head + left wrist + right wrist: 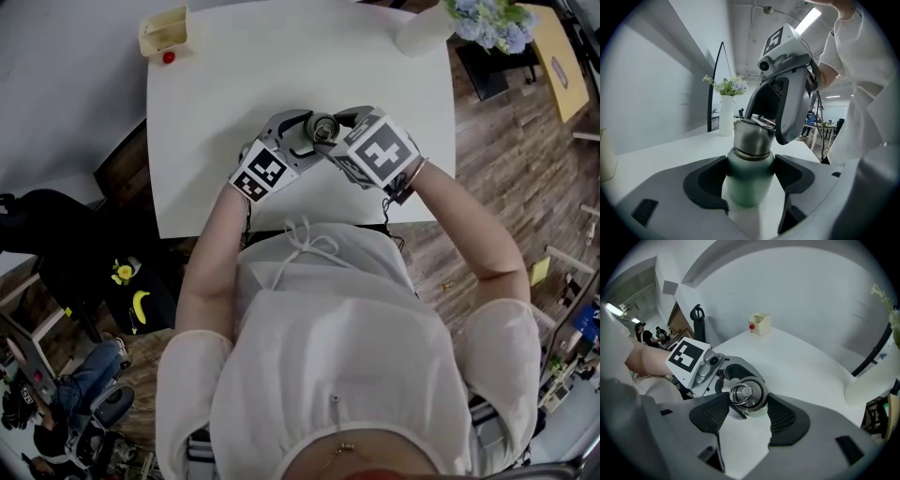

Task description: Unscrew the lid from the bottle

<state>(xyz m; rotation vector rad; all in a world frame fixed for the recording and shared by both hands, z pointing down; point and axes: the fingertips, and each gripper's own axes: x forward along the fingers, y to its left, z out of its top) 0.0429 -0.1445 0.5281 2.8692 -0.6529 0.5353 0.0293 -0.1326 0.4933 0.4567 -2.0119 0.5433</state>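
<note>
The left gripper's dark pads (708,180) are clenched on the bottle, one on each side of its pale green, rounded metal body (749,187), with no gap showing. That left gripper (750,173) comes at the bottle from the side, its black-and-white marker cube nearest the person's wrist.

Above it, the brushed steel lid (749,392) sits on the bottle's neck, a thin dark seam running between lid and body. A wire ring lies flat on top of the lid. The right gripper's ribbed black pads (783,417) stand on either side of that lid. They seem to be pressing on its rim, though from here the contact on the left pad is hard to be sure of. The right gripper (748,402) reaches down onto the bottle from above, steeply tilted.

The bottle is over the white table (281,66), close to the edge where the person in a white blouse stands, both forearms bent in toward it. Well beyond the bottle, at the far right corner, stands a white vase (422,28) of pale blue and white flowers. Equally far from the bottle, at the far left corner, sits a small cream box (164,33), with a red knob (169,57) just in front of it.
</note>
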